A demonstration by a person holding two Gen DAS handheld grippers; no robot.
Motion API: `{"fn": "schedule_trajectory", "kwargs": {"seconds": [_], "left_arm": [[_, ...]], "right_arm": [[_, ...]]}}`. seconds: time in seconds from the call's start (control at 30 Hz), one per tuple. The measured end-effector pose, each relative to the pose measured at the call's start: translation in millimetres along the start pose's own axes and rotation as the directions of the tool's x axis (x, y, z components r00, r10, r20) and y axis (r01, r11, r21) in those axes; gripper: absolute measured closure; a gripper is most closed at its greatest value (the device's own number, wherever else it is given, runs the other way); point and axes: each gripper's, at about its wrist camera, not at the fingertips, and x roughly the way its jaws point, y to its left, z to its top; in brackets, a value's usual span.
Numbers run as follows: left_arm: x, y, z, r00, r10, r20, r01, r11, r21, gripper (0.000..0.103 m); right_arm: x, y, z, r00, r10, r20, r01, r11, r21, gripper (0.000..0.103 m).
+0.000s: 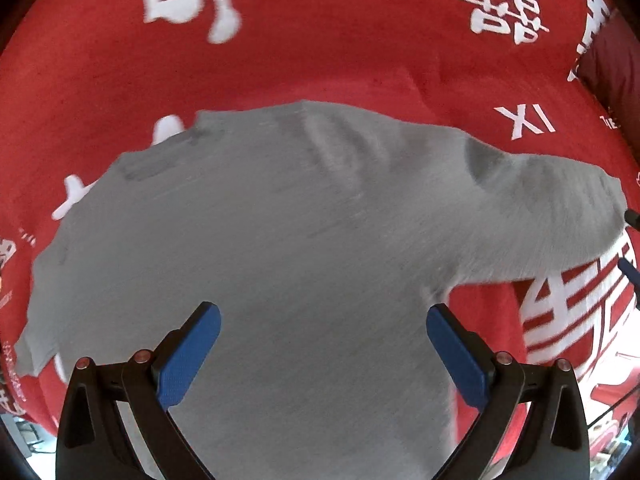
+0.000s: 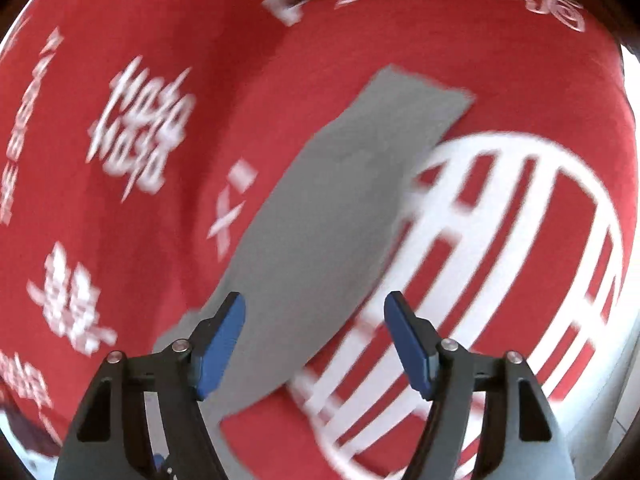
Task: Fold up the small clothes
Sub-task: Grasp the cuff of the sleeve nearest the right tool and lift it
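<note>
A small grey shirt (image 1: pixel 304 220) lies spread flat on a red cloth with white lettering (image 1: pixel 320 48). In the left wrist view its body fills the middle and one sleeve (image 1: pixel 560 200) stretches to the right. My left gripper (image 1: pixel 323 312) is open and empty, hovering above the shirt's body. In the right wrist view a long grey part of the shirt (image 2: pixel 332 216) runs diagonally from lower left to upper right. My right gripper (image 2: pixel 315 308) is open and empty just above that part. This view is motion-blurred.
The red cloth (image 2: pixel 120 220) covers the whole surface, with a large white circle-and-stripes print (image 2: pixel 520 240) to the right of the shirt. The tips of the other gripper (image 1: pixel 632 240) show at the right edge of the left wrist view.
</note>
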Motion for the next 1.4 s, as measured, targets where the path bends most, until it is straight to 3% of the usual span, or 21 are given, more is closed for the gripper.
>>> {"fn": "schedule_trajectory", "kwargs": {"seconds": [0.27, 0.43, 0.47, 0.5, 0.57, 0.7, 0.77, 0.93, 1.0, 1.1, 1.2, 1.3, 1.4], "left_arm": [[21, -38, 20, 1.000, -0.008, 0.004, 0.008, 0.999, 0.033, 0.000], [15, -46, 30, 0.998, 0.003, 0.067, -0.005, 1.000, 0.024, 0.000], [14, -45, 31, 0.997, 0.007, 0.078, -0.008, 1.000, 0.013, 0.000], [13, -43, 32, 0.996, 0.013, 0.084, -0.013, 1.000, -0.001, 0.000], [19, -40, 35, 0.997, 0.027, 0.073, -0.026, 1.000, -0.017, 0.000], [37, -37, 33, 0.996, 0.066, 0.067, -0.065, 0.998, -0.020, 0.000], [45, -41, 32, 0.996, 0.058, 0.064, -0.058, 0.998, -0.006, 0.000], [58, -45, 26, 0.997, 0.035, 0.067, -0.037, 0.999, 0.030, 0.000], [55, -43, 27, 0.998, 0.019, 0.056, -0.021, 0.999, 0.034, 0.000], [39, -21, 27, 0.998, -0.019, 0.062, 0.019, 1.000, 0.001, 0.000], [19, 17, 22, 0.993, -0.034, 0.109, 0.039, 0.998, -0.042, 0.000], [1, 80, 9, 0.991, -0.026, 0.131, 0.041, 0.992, -0.119, 0.000], [-1, 144, -7, 0.995, -0.039, 0.089, 0.056, 0.978, -0.201, 0.000]], "right_arm": [[10, -19, 25, 0.991, 0.131, 0.015, -0.132, 0.991, 0.018, 0.028], [26, -12, 32, 0.973, 0.229, 0.010, -0.230, 0.972, 0.045, 0.029], [32, -11, 32, 0.968, 0.251, 0.009, -0.251, 0.965, 0.074, 0.037], [35, -13, 32, 0.960, 0.280, -0.002, -0.278, 0.955, 0.104, 0.061], [47, -21, 29, 0.928, 0.369, -0.049, -0.354, 0.916, 0.190, 0.097], [45, -12, 22, 0.835, 0.549, -0.041, -0.525, 0.817, 0.238, 0.097], [38, 3, 18, 0.767, 0.639, -0.058, -0.611, 0.755, 0.236, 0.097], [14, 61, 4, 0.638, 0.758, -0.137, -0.739, 0.652, 0.168, 0.097], [7, 92, -6, 0.597, 0.781, -0.183, -0.773, 0.621, 0.131, 0.097], [-2, 135, -27, 0.566, 0.782, -0.261, -0.798, 0.599, 0.068, 0.097], [-3, 182, -58, 0.561, 0.753, -0.344, -0.805, 0.594, -0.012, 0.097], [3, 236, -100, 0.599, 0.673, -0.434, -0.784, 0.602, -0.149, 0.097], [19, 281, -148, 0.628, 0.588, -0.511, -0.761, 0.600, -0.246, 0.096]]}}
